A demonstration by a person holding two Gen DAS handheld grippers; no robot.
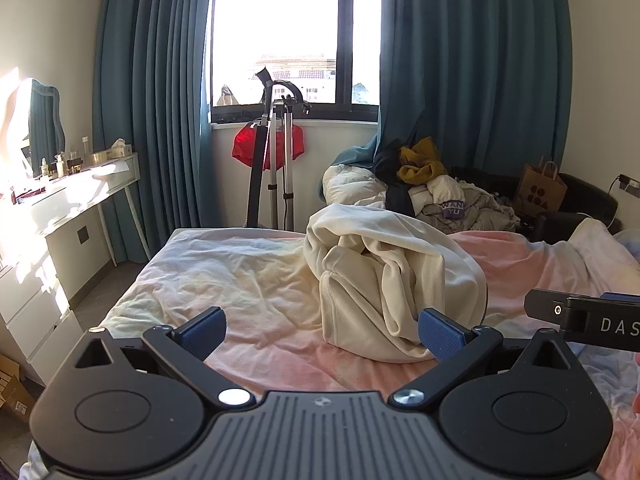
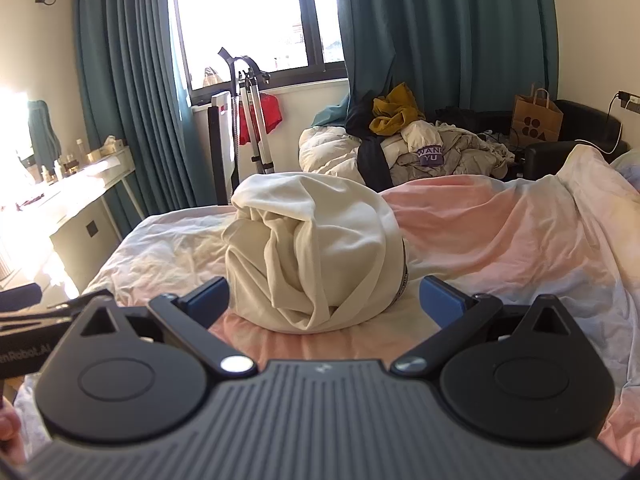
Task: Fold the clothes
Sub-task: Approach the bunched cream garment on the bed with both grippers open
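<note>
A crumpled cream-white garment (image 1: 384, 276) lies bunched in a heap on the pink and cream bed sheet (image 1: 240, 280). My left gripper (image 1: 322, 330) is open, low over the sheet, with its right fingertip just at the heap's near edge. The right gripper's body (image 1: 588, 318) shows at the right edge of the left wrist view. In the right wrist view the same garment (image 2: 316, 256) sits straight ahead. My right gripper (image 2: 324, 300) is open, its jaws standing on either side of the heap's near end, not closed on it.
A pile of unfolded clothes (image 1: 432, 192) lies past the bed's far edge, with a paper bag (image 1: 540, 188) beside it. A garment steamer stand (image 1: 272, 152) is by the window. A white dressing table (image 1: 68, 200) with bottles is on the left.
</note>
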